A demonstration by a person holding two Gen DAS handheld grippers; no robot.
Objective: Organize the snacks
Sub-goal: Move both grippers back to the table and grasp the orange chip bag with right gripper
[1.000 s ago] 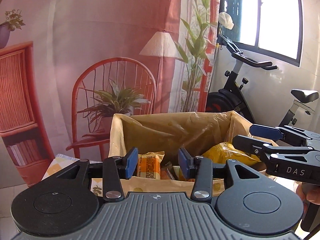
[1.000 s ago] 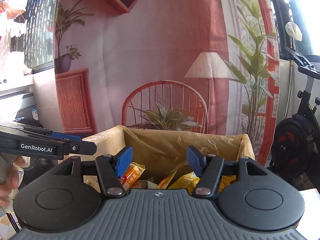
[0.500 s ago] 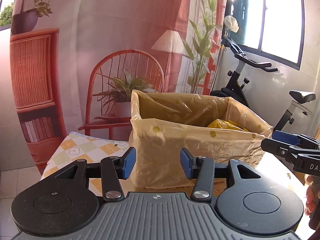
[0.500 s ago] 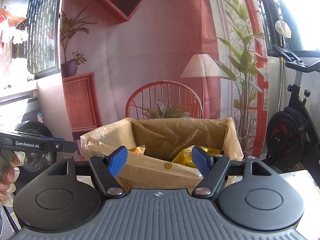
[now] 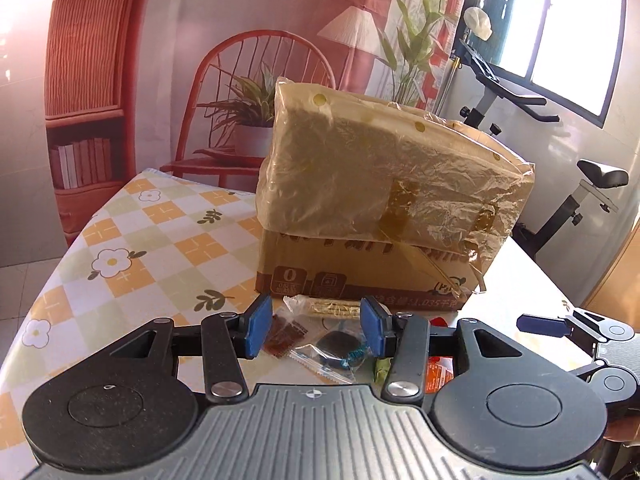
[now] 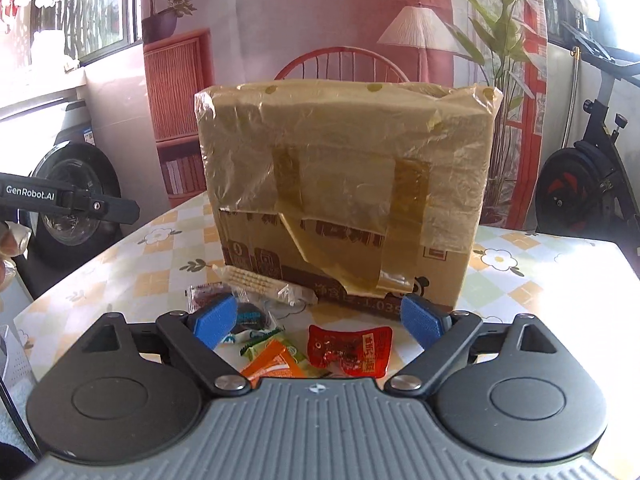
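Note:
A cardboard box (image 5: 360, 272) (image 6: 344, 248) lined with a yellowish plastic bag stands on the checked tablecloth. Small snack packs lie in front of it: a long biscuit pack (image 5: 332, 309) (image 6: 256, 282), a dark red pack (image 5: 282, 334) (image 6: 204, 294), a clear pack with a dark sweet (image 5: 338, 354) (image 6: 250, 320), a red pack (image 6: 348, 350) and an orange pack (image 6: 272, 364). My left gripper (image 5: 316, 330) is open and empty, low over the dark sweet pack. My right gripper (image 6: 320, 320) is wide open and empty above the red pack.
The table (image 5: 120, 248) carries a flower-patterned cloth, with its edges at left and right. An exercise bike (image 5: 560, 184) stands right of the table. A printed backdrop with a chair and lamp hangs behind. The other gripper shows at each view's side (image 5: 580, 332) (image 6: 68, 200).
Both grippers have pulled back from above the box's opening and dropped low to the table in front of it. The loose snack packs have come into view. The right jaws stand wider.

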